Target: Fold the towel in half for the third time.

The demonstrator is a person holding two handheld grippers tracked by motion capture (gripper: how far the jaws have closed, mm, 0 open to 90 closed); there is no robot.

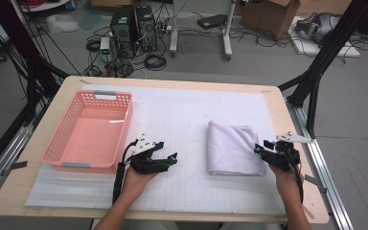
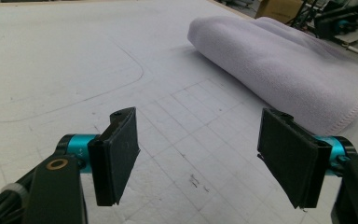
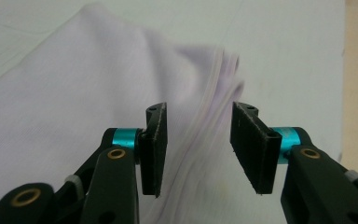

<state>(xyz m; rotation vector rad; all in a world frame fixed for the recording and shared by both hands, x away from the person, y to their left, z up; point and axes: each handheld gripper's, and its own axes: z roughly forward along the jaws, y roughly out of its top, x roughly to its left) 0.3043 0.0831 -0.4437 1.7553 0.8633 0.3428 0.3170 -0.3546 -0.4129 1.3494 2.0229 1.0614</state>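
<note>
White gridded mat (image 1: pixel 191 120): my right gripper (image 1: pixel 259 148), jaws apart over the folded lilac towel's (image 1: pixel 232 148) edge; my left gripper (image 1: pixel 171 158), jaws wide, empty, beside the pink basket (image 1: pixel 60 153).

Left gripper (image 1: pixel 172 158) and right gripper (image 1: pixel 257 148) both gape, facing inward.
</note>
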